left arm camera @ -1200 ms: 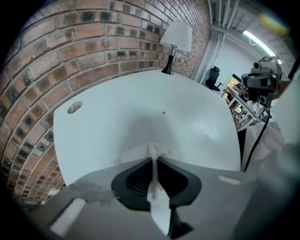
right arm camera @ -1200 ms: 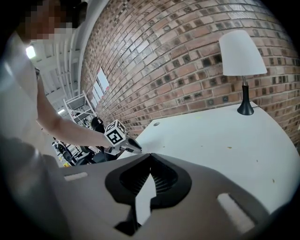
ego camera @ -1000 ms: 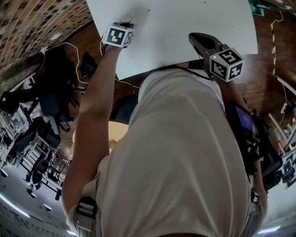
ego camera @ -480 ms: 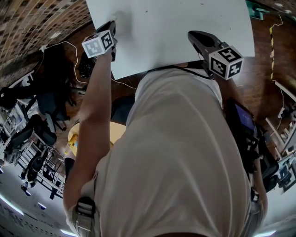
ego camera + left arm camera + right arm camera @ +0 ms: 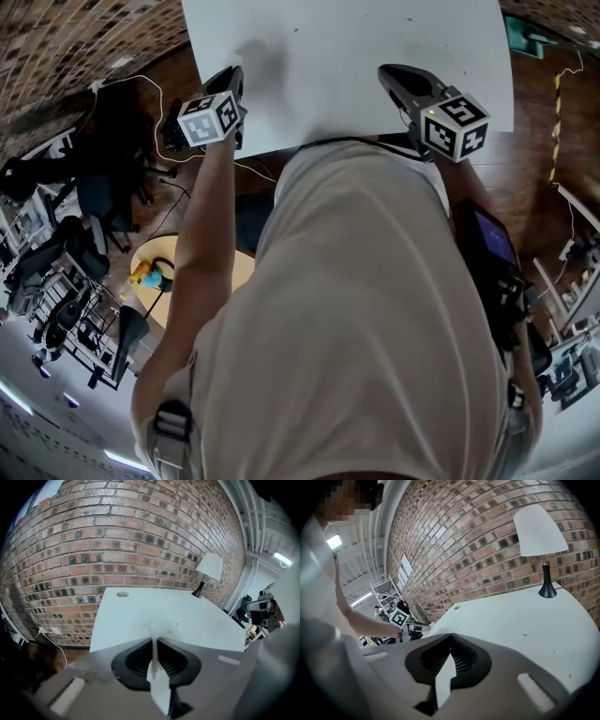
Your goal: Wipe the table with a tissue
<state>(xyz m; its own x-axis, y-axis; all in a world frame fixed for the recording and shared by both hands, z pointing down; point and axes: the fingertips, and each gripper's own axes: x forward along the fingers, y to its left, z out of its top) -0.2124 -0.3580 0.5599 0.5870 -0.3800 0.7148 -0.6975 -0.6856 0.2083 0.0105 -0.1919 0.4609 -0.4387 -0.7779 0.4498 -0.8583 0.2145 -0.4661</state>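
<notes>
1. Your left tongs (image 5: 153,640) are pinched almost closed on the tissue (image 5: 158,684), a thin white strip running between the pads and poking out just past the tips.
2. Your right tongs (image 5: 450,638) are narrow too, with the tips meeting. I cannot identify the pale sliver between them.
3. The tissue rides in the left tongs at the near edge of the white table (image 5: 140,609), apparently lifted clear of it.
4. Expect it to be light, limp and easy to tear. Grip a bunched fold firmly and leave a wad beyond the tips for wiping.
5. The lamp (image 5: 539,531) stands well away, at the table's far end.
</notes>
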